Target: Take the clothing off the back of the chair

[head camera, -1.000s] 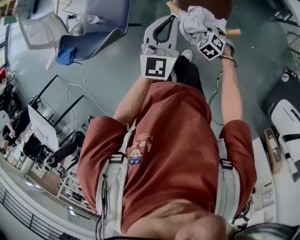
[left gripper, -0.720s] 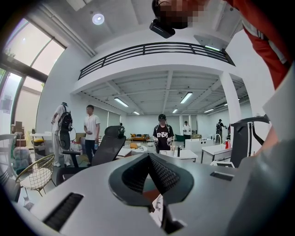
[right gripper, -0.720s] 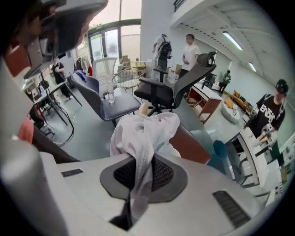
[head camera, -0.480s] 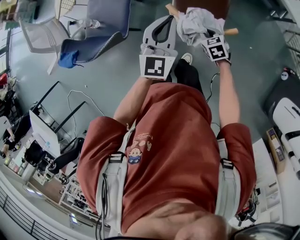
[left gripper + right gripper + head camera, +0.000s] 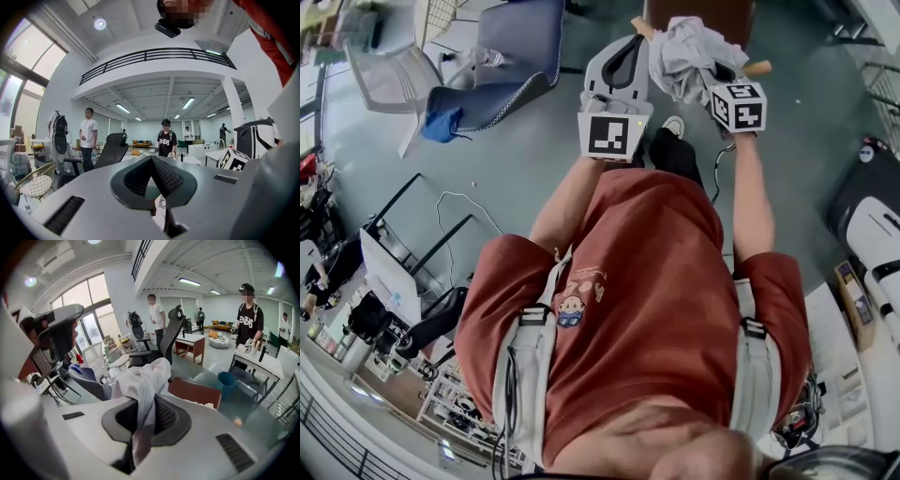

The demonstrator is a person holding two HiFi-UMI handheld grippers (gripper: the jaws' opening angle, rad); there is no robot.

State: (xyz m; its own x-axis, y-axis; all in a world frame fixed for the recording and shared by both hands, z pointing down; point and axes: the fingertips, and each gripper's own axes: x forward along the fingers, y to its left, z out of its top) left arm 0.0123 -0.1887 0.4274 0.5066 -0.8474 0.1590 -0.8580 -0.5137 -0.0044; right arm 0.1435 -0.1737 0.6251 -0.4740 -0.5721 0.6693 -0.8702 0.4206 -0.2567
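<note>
Clothing [image 5: 143, 380], white and bunched, is pinched in the right gripper [image 5: 146, 404]. Jaws nearly together on it, a strip trailing down through the gap, the bulk past the tips, above the brown chair [image 5: 194, 391]. Left gripper [image 5: 151, 161] just beside, jaws closed tip to tip.

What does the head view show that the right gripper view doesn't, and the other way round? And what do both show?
Only the head view shows the person from above: red shirt, pale straps, one shoe and a marker cube. Only the right gripper view shows the jaws pinched shut on a fold, with standing onlookers and a blue bin beyond. Both show the pale clothing held by the right gripper, and the brown chair behind it.
</note>
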